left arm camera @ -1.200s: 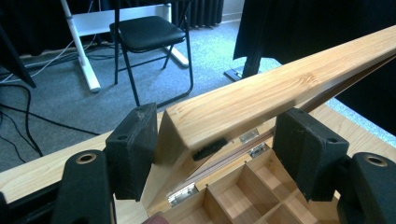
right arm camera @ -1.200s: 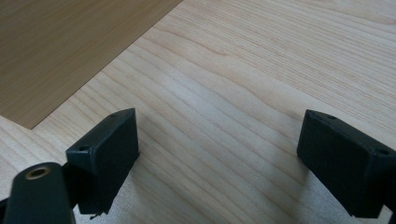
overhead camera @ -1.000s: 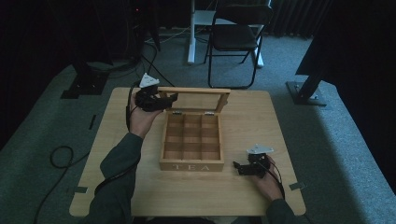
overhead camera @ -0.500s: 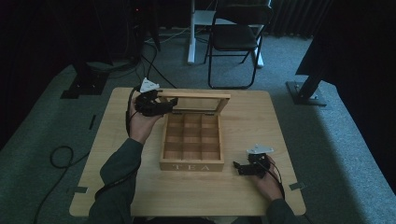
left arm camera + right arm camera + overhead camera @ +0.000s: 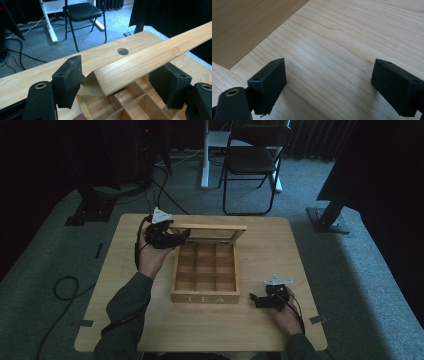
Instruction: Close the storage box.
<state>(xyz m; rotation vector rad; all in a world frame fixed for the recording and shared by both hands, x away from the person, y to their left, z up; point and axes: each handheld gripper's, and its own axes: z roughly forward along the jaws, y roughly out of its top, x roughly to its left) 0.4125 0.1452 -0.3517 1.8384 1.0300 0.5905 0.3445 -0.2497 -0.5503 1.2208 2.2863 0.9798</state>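
Lid (image 5: 155, 53) of the tea box (image 5: 205, 292), stiff and light, is sitting between our left gripper's (image 5: 122, 86) jaws, which have just been opening off its corner; our right gripper (image 5: 328, 87) is gaping empty.

Lid (image 5: 160, 53) cut off at right edge, tea box (image 5: 120, 105) cropped below.

You have one tea box (image 5: 205, 292) with nine compartments, one table (image 5: 125, 250), two grippers (image 5: 169, 238) (image 5: 264, 300), and one chair (image 5: 250, 160).
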